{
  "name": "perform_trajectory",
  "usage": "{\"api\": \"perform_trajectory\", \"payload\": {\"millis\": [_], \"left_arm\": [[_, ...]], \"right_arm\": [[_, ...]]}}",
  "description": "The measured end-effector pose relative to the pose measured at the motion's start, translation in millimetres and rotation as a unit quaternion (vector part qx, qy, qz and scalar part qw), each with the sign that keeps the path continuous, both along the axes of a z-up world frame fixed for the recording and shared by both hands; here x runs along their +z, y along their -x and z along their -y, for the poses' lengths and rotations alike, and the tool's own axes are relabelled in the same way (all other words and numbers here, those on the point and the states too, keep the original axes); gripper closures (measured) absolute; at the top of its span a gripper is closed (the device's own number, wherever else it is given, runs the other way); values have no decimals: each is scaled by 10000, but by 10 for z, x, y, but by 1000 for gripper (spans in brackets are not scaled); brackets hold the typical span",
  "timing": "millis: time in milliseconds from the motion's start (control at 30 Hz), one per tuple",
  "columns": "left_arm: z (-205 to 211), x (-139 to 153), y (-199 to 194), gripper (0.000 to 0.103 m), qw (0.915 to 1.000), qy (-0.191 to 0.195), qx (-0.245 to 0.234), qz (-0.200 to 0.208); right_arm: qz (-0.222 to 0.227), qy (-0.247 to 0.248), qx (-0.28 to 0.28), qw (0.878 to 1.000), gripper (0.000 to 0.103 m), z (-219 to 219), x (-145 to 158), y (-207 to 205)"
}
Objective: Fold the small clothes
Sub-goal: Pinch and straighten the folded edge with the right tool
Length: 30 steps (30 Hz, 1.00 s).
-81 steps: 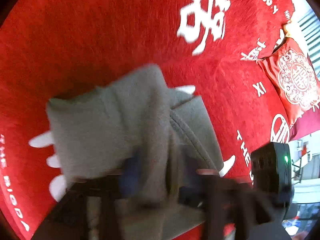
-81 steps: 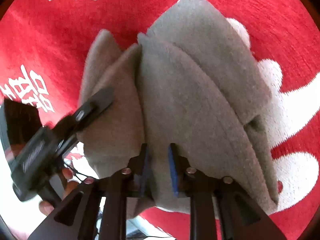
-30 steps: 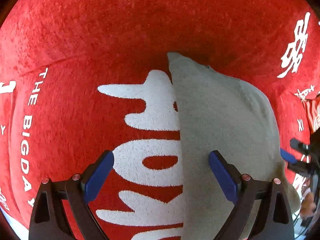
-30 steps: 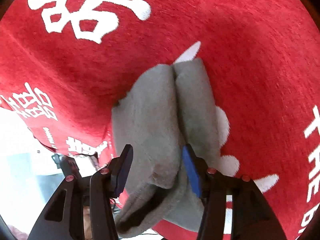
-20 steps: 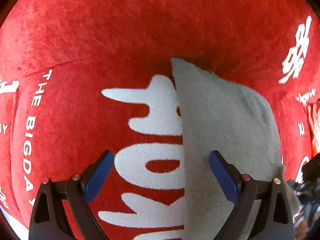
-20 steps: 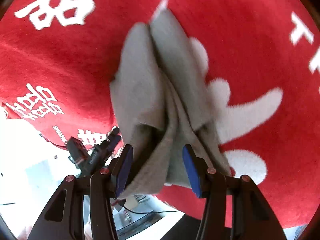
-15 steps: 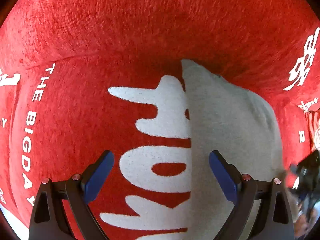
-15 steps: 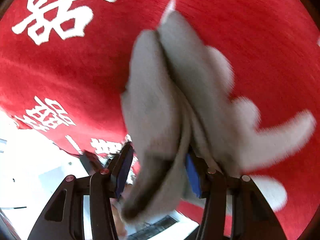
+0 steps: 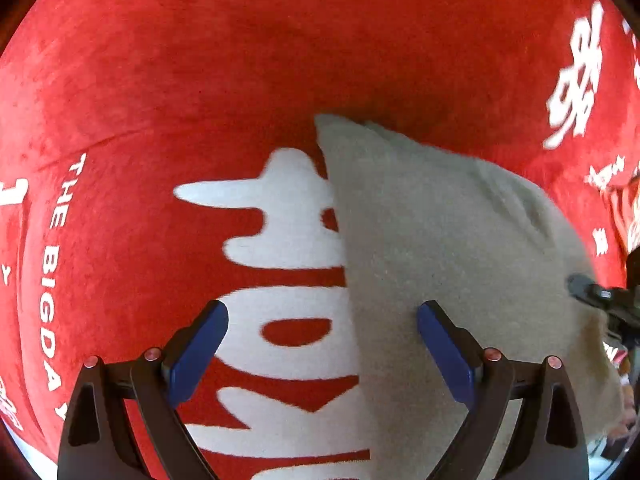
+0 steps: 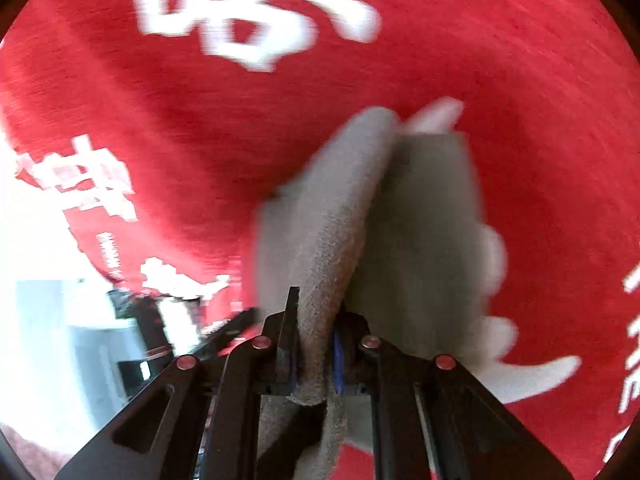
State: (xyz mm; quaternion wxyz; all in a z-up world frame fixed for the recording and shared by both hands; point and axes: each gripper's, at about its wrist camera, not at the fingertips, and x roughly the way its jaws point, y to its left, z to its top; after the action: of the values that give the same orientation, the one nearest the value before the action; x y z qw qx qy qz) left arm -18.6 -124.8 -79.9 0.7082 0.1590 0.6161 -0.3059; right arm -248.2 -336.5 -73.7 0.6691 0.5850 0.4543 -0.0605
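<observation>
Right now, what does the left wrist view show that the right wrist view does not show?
Only the left wrist view shows the left gripper open, above the flat grey garment, gripping nothing. Only the right wrist view shows the right gripper, its jaws just closed, pinching a raised fold of that garment. Both views show the garment on the red blanket with white lettering.

A grey garment (image 9: 452,248) of soft, matt, fuzzy fleece-like cloth is spread on a red blanket (image 9: 200,80) of short, plush, velvety pile with white woven lettering. The left gripper (image 9: 322,344) is built of matt black plastic, with smooth blue pads (image 9: 444,348) and small, shiny reddish metal rivets.
</observation>
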Motion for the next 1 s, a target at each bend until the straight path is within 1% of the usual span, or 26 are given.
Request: {"api": "perform_trajectory", "payload": {"millis": [33,67,100,133,200,233,267,300,333,367,400,433,467,500,533,567,600,633,667,733,767,800,833,900,933,1000], "left_arm": [[52,-39,34,7,10000,-32,-66,5],[73,-65,39,6,10000,-59,-74,8],[82,-77,34,6,9999,-89,-63,2],[74,-70,26,6,9999,-92,-48,-30],[67,-54,19,6,9998,-140,-106,-67],[41,-29,5,6,9997,-193,-154,-41],[25,-3,7,6,9996,-224,-181,-19],[7,38,22,6,9995,-253,-207,3],[-23,87,27,6,9994,-261,-223,5],[-33,119,50,6,9994,-253,-237,-16],[-51,149,108,6,9993,-246,-268,-56],[-70,159,163,6,9991,-251,-314,-104],[-77,149,213,6,9989,-281,-356,-133],[-89,131,270,6,9986,-324,-389,-154],[-87,95,342,6,9983,-387,-401,-193],[-74,73,380,6,9982,-407,-380,-229],[-70,56,423,6,9982,-420,-327,-274],[-83,50,463,6,9982,-434,-294,-293],[-77,55,489,6,9982,-449,-265,-308],[-95,77,578,6,9983,-434,-284,-259],[-92,65,617,6,9981,-469,-337,-229],[-88,37,653,6,9976,-521,-393,-218],[-71,-19,743,6,9967,-625,-473,-194],[-92,-143,796,6,9955,-773,-502,-240],[-89,-184,807,6,9951,-818,-466,-294],[-110,-225,824,6,9953,-834,-305,-383]], "right_arm": [[-306,58,60,9995,86,0,-108,12],[-402,64,16,9992,82,7,-157,49],[-398,58,-98,9991,81,-6,-104,49],[-488,125,-139,9986,80,-5,-60,76],[-668,332,-46,9972,79,-16,67,160],[-713,449,62,9964,75,-48,159,171],[-739,537,139,9957,74,-63,221,177],[-692,644,258,9952,74,-100,335,208],[-565,662,352,9956,70,-132,431,253],[-422,629,437,9962,62,-198,525,283],[-281,590,529,9965,43,-272,613,292],[-143,537,678,9962,36,-362,670,299],[-152,526,897,9945,36,-465,677,285],[-260,580,1045,9925,36,-531,645,259],[-565,698,1303,9874,46,-614,552,242],[-808,738,1481,9829,66,-671,459,212],[-986,629,1585,9804,96,-719,348,195],[-969,560,1547,9816,97,-746,328,188],[-794,641,1545,9827,97,-749,405,200],[-710,854,1542,9818,98,-736,529,270],[-749,793,1498,9827,98,-741,524,294],[-946,702,1472,9821,98,-741,428,360],[-1100,700,1511,9799,98,-730,353,413],[-1311,709,1648,9750,98,-794,192,451],[-1297,687,1620,9758,98,-805,153,462],[-1276,638,1605,9767,98,-794,196,448]]}}
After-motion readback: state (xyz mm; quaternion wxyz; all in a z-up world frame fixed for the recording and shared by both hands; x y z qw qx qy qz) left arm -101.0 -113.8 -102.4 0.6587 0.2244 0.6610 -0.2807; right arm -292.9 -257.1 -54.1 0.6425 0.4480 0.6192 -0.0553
